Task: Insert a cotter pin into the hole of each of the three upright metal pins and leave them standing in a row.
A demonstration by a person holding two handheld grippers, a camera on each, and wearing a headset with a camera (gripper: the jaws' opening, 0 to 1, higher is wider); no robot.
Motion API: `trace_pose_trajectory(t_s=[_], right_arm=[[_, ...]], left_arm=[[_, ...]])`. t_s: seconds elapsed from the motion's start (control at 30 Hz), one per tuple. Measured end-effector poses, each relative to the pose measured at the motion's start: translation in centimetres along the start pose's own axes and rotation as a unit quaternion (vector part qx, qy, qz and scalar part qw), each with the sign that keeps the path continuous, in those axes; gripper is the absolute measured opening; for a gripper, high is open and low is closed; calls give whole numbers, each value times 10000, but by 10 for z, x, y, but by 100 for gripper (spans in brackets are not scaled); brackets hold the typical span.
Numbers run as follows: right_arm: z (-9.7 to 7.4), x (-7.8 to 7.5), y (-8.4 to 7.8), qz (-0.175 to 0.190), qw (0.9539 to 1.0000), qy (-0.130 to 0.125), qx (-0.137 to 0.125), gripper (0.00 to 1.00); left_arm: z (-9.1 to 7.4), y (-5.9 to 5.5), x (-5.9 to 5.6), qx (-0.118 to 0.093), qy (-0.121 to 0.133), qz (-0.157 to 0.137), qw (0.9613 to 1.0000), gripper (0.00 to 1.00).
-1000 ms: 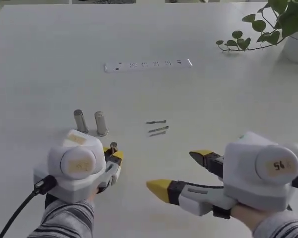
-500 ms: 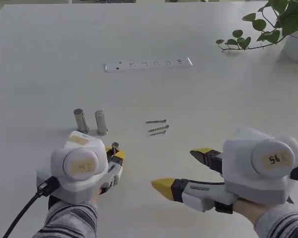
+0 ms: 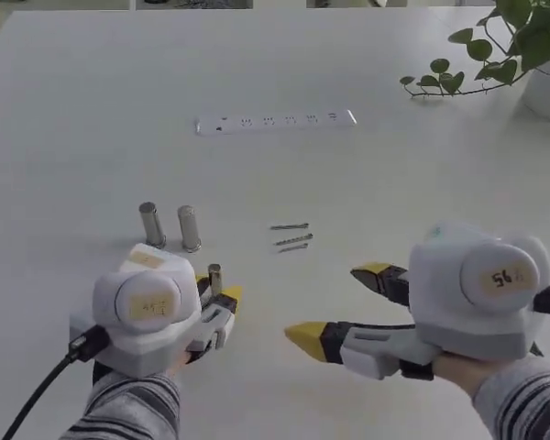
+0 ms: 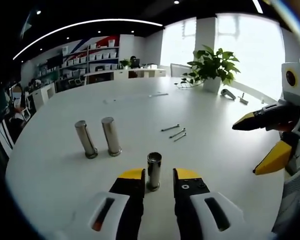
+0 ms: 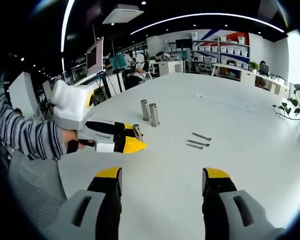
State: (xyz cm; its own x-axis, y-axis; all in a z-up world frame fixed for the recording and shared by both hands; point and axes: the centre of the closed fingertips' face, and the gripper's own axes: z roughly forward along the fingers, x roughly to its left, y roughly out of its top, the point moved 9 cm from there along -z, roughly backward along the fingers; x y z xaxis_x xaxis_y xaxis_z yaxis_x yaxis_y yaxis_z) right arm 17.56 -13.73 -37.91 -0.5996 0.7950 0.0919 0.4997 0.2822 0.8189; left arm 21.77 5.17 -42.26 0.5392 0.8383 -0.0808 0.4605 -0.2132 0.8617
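Head view: big white table, matte, mostly bare. A white power strip lies flat near the far side, and a potted plant sits at the far right corner.

Two upright metal pins stand side by side, left of centre. A third metal pin stands upright nearer the person, apart from the pair. Three cotter pins lie loose on the table to the right of the pins, close together and roughly parallel.

Left gripper view: left gripper is low at the table w/ its yellow-tipped jaws either side of the third pin. A thin gap shows on each side, so the jaws are apart and not clamped.

Right gripper view: right gripper has its jaws spread wide w/ nothing between them, over bare tabletop short of the cotter pins. A striped sleeve is at left.

Room: open office, shelving w/ boxes along the back wall, a monitor, ceiling spot lights and bright windows behind the plant.
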Motion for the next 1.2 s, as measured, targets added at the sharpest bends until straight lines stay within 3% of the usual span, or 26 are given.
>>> trace_pose_trajectory(t_s=[0.3, 0.4, 0.53, 0.73, 0.8, 0.87, 0.93, 1.07, 1.2], right_arm=[[8, -24, 18, -536, 9974, 202, 446, 53], [12, -32, 22, -757, 9929, 417, 817, 48], [21, -40, 29, -928, 9899, 469, 961, 45], [33, -51, 39, -1380, 9804, 549, 1295, 38], [42, -60, 43, -1443, 9754, 638, 1538, 35], [47, -65, 49, -1547, 9730, 682, 1572, 33], [51, -65, 52, -1638, 9698, 748, 1647, 32], [63, -69, 53, -1826, 9599, 964, 1897, 29], [72, -70, 52, -1952, 9546, 1019, 2006, 27]], left_arm=[[-10, 5, 1, -55, -155, 76, 9998, 34], [-15, 7, 1, -80, -207, 79, 9997, 38], [-26, 9, 2, -120, -288, 108, 9995, 39], [-39, 10, 2, -73, -465, 195, 9987, 47], [-43, 10, 1, -46, -497, 180, 9986, 50], [-46, 9, 0, -47, -512, 111, 9986, 55], [-49, 8, 0, -37, -508, 35, 9987, 60], [-55, 8, 1, -37, -459, 160, 9988, 66], [-61, 9, 5, -86, -443, 104, 9989, 73]])
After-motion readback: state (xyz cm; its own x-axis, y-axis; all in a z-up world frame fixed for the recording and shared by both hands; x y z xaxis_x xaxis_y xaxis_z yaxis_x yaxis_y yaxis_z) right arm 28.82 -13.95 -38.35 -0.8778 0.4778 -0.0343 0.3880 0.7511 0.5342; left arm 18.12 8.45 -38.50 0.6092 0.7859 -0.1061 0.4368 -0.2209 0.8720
